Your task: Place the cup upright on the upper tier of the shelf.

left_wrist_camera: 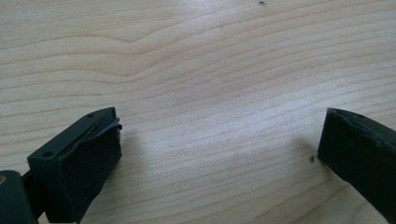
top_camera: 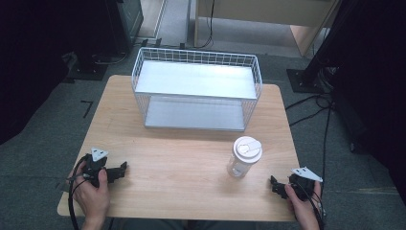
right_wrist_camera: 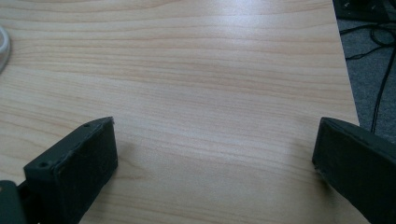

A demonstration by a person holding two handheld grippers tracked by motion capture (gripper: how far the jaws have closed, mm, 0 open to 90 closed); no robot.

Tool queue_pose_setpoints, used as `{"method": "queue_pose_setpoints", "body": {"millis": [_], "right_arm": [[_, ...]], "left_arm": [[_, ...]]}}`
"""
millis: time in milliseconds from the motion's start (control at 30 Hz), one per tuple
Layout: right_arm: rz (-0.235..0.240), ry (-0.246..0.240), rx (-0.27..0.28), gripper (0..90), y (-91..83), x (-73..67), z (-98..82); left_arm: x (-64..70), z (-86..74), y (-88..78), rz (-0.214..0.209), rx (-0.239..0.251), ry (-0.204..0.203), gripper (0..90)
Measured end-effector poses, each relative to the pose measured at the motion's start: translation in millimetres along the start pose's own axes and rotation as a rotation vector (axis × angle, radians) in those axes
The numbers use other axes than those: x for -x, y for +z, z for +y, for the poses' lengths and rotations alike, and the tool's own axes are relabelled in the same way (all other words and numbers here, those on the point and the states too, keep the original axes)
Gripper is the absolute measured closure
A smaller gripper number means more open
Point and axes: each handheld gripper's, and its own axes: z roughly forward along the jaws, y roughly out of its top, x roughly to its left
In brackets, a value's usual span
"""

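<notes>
A clear plastic bottle (top_camera: 244, 157) with a white lid stands upright on the wooden table (top_camera: 182, 158), toward the front right. Behind it a white wire basket rack (top_camera: 197, 89) with two grey shelves sits at the table's far middle. My left gripper (top_camera: 120, 170) rests low at the front left corner, held in a hand, its jaws wide apart over bare wood (left_wrist_camera: 219, 135). My right gripper (top_camera: 275, 184) sits at the front right corner, just right of the bottle, jaws wide apart with nothing between them (right_wrist_camera: 215, 140). A sliver of the bottle's base (right_wrist_camera: 3, 49) shows at the left edge of the right gripper view.
The table's right edge (right_wrist_camera: 348, 84) runs close to my right gripper, with grey floor and black cables (top_camera: 316, 103) beyond. Dark stands and equipment flank the table on both sides. Open wood lies between the two grippers.
</notes>
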Motion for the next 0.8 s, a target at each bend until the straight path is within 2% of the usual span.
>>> {"method": "queue_pose_setpoints", "body": {"millis": [167, 233, 367, 400, 633, 767, 800], "right_arm": [[-0.001, 0.002, 0.016, 0.3, -2.1, -5.4, -0.9], [0.036, -0.002, 0.032, 0.3, -5.0, -10.8, 1.6], [0.054, -0.007, 0.047, 0.3, -8.8, -18.0, 5.0], [0.073, -0.011, 0.056, 0.3, -10.0, -21.7, 6.1], [0.102, -0.041, 0.061, 0.3, -8.0, -35.3, 7.3], [0.134, -0.062, 0.068, 0.3, -8.1, -45.3, 9.0], [0.155, -0.075, 0.074, 0.3, -8.0, -51.1, 9.9]], "left_arm": [[0.0, 0.0, 0.0, 0.0, 0.0, 0.0, 0.0], [0.0, 0.0, 0.0, -0.001, 0.0, 0.0, 0.0], [0.1, 0.0, 0.0, -0.004, -0.001, 0.005, 0.0], [0.1, 0.0, 0.0, -0.004, -0.001, 0.005, 0.0], [0.1, 0.0, 0.0, -0.004, -0.001, 0.005, 0.0], [0.2, 0.0, 0.0, -0.005, 0.0, 0.005, 0.0], [0.7, 0.3, 0.2, -0.015, -0.001, 0.015, 0.0]]}}
